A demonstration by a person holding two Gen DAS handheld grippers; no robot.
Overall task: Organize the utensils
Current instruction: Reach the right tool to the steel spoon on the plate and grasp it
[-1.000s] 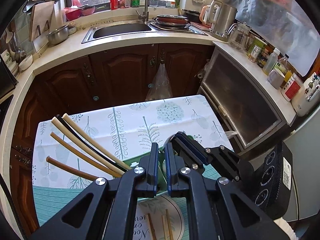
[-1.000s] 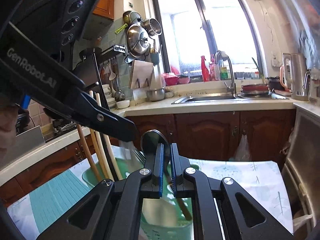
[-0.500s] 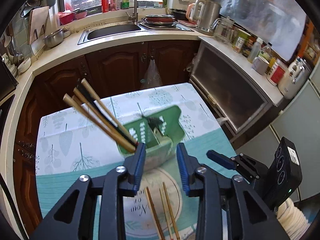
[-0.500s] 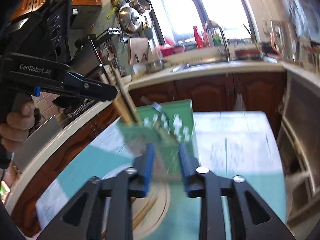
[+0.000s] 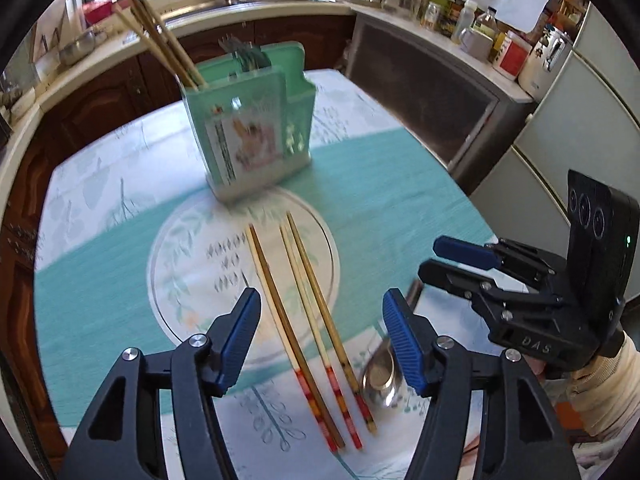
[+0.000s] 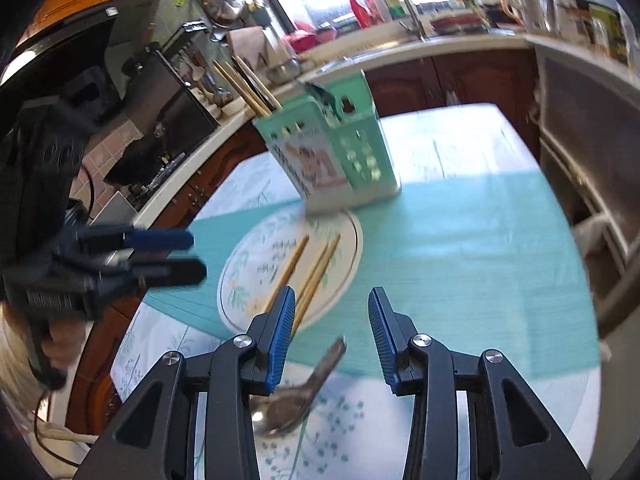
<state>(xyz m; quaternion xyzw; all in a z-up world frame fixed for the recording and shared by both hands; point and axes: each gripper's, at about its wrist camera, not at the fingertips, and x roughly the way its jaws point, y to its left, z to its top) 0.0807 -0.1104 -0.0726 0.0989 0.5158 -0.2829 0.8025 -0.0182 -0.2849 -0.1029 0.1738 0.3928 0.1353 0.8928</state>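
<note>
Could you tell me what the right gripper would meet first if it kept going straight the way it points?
Most likely the metal spoon lying just ahead of the open right gripper; depth is uncertain, and it could pass above onto the tablecloth.

left gripper [image 5: 322, 330]: jaws nearly closed a second ago, now spread wide. it has pulled back from above the green utensil caddy [image 5: 256, 120] to low over three loose chopsticks [image 5: 308, 320] on the tabletop [image 5: 100, 280].
right gripper [image 6: 330, 332]: same, near-closed then, now wide apart, backed away from the caddy. a metal spoon [image 6: 296, 396] now shows beneath it; frame is motion-blurred, so contact can't be judged.
caddy now appears upright and farther off in both views.
</note>
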